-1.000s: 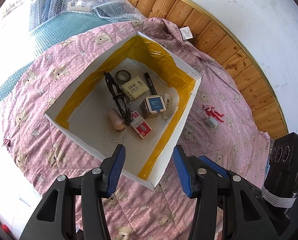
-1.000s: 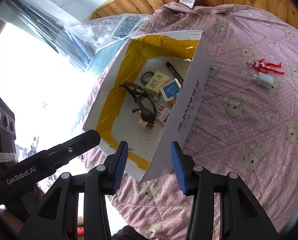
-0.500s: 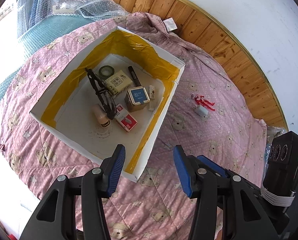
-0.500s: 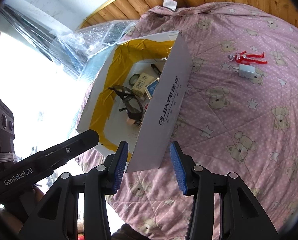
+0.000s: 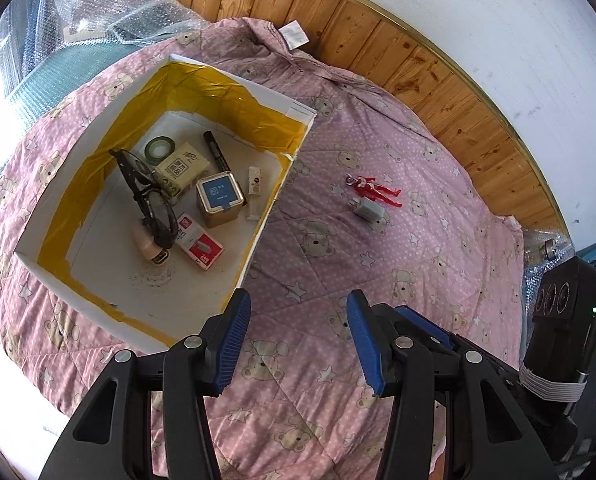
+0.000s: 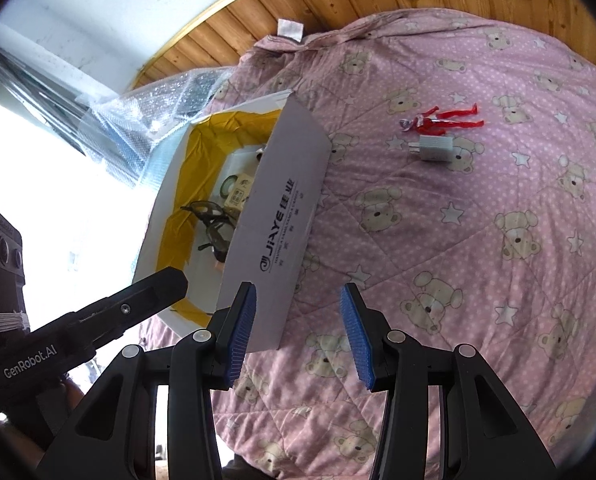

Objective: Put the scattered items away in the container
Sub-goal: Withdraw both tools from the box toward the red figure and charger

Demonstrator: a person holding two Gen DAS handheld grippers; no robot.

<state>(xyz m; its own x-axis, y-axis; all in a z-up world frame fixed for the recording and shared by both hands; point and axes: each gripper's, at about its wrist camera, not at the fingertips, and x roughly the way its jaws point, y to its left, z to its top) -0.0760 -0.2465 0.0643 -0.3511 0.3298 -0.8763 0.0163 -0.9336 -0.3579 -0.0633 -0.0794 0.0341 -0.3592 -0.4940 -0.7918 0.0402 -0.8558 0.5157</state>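
Note:
A white cardboard box (image 5: 282, 108) (image 6: 282, 216) lined with yellow tape rests on the pink quilt. It holds black glasses (image 5: 150, 200), a blue-topped tin (image 5: 220, 198), a tape roll (image 5: 160, 147), a marker (image 5: 216, 156), a red-and-white pack (image 5: 200, 246) and other small items. To its right on the quilt lie a red toy figure (image 5: 376, 190) (image 6: 442, 118) and a white charger plug (image 5: 368, 210) (image 6: 432, 148), side by side. My left gripper (image 5: 298, 336) is open over the quilt by the box's near right corner. Also open and empty, my right gripper (image 6: 298, 336) hangs beside the box's outer wall.
The pink bear-print quilt (image 5: 378, 280) spreads wide to the right of the box. Bubble wrap (image 5: 110, 20) is piled behind the box by the wood-panelled wall (image 5: 378, 40). The left gripper's body (image 6: 82, 320) crosses the lower left of the right wrist view.
Both grippers have swung right, away from the box opening toward the open quilt. The toy figure and charger now sit nearer the middle of both views. Both stayed open.

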